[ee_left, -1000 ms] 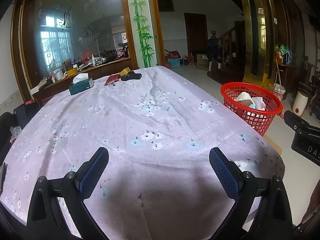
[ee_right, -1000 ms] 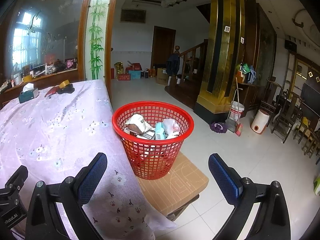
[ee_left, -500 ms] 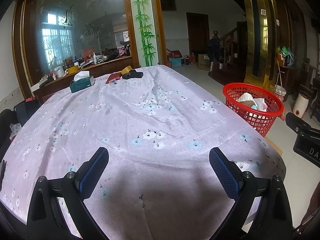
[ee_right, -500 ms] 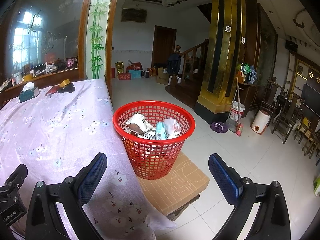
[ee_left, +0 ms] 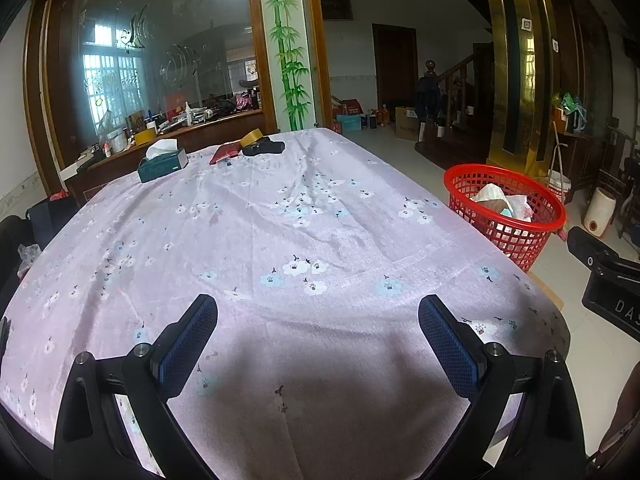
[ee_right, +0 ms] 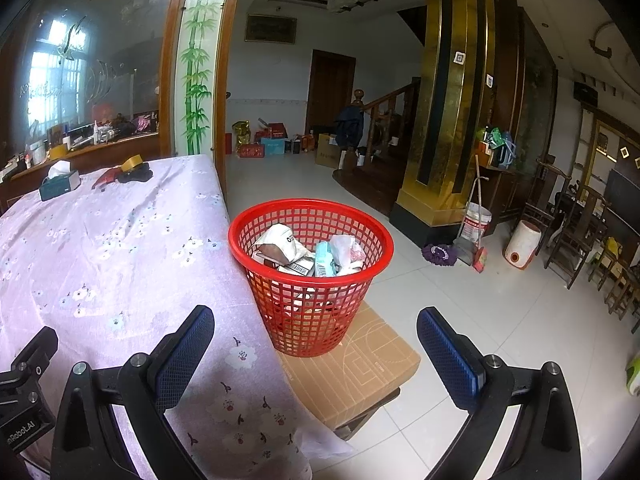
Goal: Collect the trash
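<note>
Fingers of both grippers spread wide, holding nothing.

The left gripper (ee_left: 318, 334) hovers over the counter draped in a lilac flowered cloth (ee_left: 280, 216); the right gripper (ee_right: 316, 334) hangs over its edge. The red plastic mesh basket (ee_right: 310, 280) stands on a flat brown cardboard box (ee_right: 360, 372) beside the counter, with crumpled paper and packet trash (ee_right: 308, 252) inside. A teal tissue box (ee_left: 163, 165) sits at the far end.

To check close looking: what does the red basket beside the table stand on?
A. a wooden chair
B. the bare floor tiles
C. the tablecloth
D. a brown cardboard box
D: the red basket stands on a flat brown cardboard box, next to the table.
</note>
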Demonstrator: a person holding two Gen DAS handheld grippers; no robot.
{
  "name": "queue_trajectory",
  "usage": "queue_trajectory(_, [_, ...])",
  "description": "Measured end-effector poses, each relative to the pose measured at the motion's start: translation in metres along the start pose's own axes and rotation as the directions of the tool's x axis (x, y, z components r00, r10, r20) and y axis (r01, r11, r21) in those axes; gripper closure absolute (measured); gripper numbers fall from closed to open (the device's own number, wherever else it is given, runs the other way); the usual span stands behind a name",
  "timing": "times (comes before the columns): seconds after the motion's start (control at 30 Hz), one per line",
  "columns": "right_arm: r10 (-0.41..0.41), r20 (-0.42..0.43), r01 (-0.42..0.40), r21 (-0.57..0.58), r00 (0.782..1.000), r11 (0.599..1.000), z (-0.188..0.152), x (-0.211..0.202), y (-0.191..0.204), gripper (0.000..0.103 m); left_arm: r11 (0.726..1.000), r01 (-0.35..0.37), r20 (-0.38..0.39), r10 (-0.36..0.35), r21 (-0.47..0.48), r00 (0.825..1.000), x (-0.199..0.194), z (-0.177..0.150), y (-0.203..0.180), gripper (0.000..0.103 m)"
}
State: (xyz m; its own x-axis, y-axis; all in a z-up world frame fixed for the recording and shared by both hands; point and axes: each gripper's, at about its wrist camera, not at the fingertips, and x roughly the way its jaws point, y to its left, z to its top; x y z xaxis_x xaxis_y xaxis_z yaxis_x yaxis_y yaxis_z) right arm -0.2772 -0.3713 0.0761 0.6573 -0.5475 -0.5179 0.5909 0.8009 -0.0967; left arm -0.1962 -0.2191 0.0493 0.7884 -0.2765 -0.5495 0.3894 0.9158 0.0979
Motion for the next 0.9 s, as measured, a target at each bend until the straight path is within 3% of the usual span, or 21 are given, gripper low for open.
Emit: queue_trajectory(0.9, [0.023, 0.001, -0.023, -0.030, 1.000, 0.999, -0.002, 0.000, 0.014, 0.000, 1.000, 0.005, -0.013, -0.005, -0.031, 1.000, 0.001, -0.005, 0.007, 0.003])
